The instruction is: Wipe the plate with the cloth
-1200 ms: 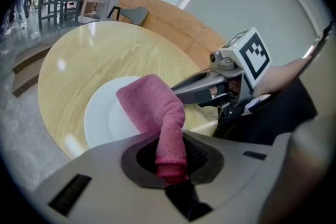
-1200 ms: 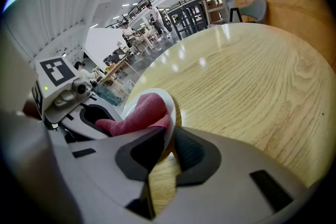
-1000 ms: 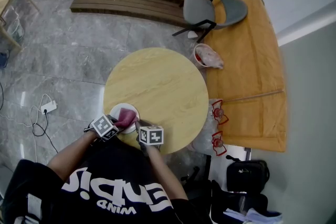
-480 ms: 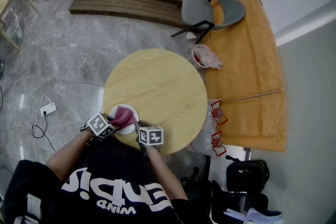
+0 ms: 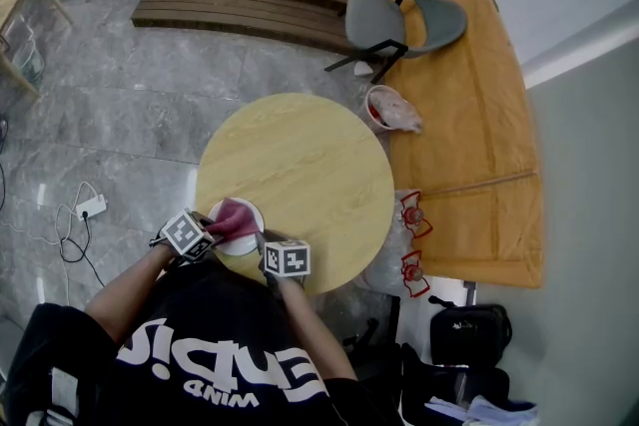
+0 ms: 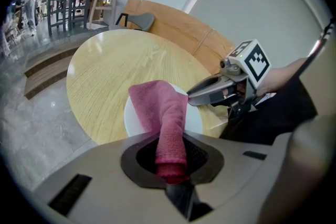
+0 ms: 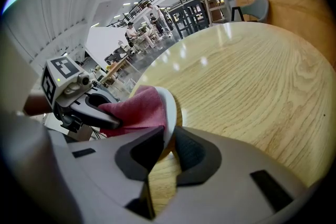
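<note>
A small white plate (image 5: 250, 241) sits at the near left edge of the round wooden table (image 5: 300, 165). A pink cloth (image 5: 232, 217) lies across the plate's face. My left gripper (image 5: 210, 232) is shut on the cloth (image 6: 163, 113), whose free end drapes over the plate (image 6: 195, 119). My right gripper (image 5: 263, 243) is shut on the plate's rim (image 7: 169, 107) from the near side, and the plate appears tilted up on edge there. In the right gripper view the cloth (image 7: 137, 110) covers the plate's far face, with the left gripper (image 7: 107, 118) behind it.
A grey chair (image 5: 399, 15) and a red bucket (image 5: 391, 110) with a light bag in it stand beyond the table. An orange wooden platform (image 5: 469, 115) runs along the right. Two red items (image 5: 412, 239) lie on the floor by the table's right edge.
My left gripper has slid a little to the left, dragging the cloth up and left over the plate. The right gripper and the plate have stayed put.
</note>
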